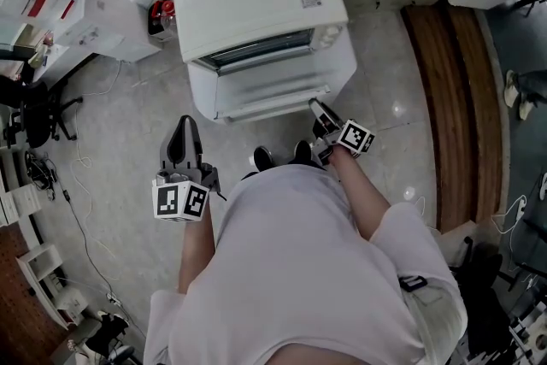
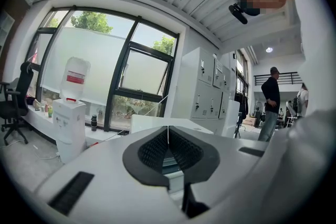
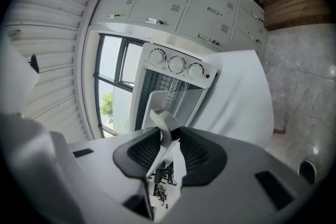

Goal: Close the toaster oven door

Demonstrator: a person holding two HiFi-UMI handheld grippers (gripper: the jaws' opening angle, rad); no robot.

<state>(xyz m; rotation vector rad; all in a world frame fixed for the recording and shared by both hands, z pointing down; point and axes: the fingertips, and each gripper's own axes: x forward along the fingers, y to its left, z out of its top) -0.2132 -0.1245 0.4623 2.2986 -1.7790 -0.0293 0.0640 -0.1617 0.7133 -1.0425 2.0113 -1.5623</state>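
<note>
The floor is grey stone, and grey lockers stand behind. My right claw is clenched on the white handle of the toaster oven door, near the handle's right end. The door is open and tips out toward me from the white toaster oven, which sits on a white tabletop. My left claw is squeezed tight with nothing in it, off to the left and well apart from the door.
</note>
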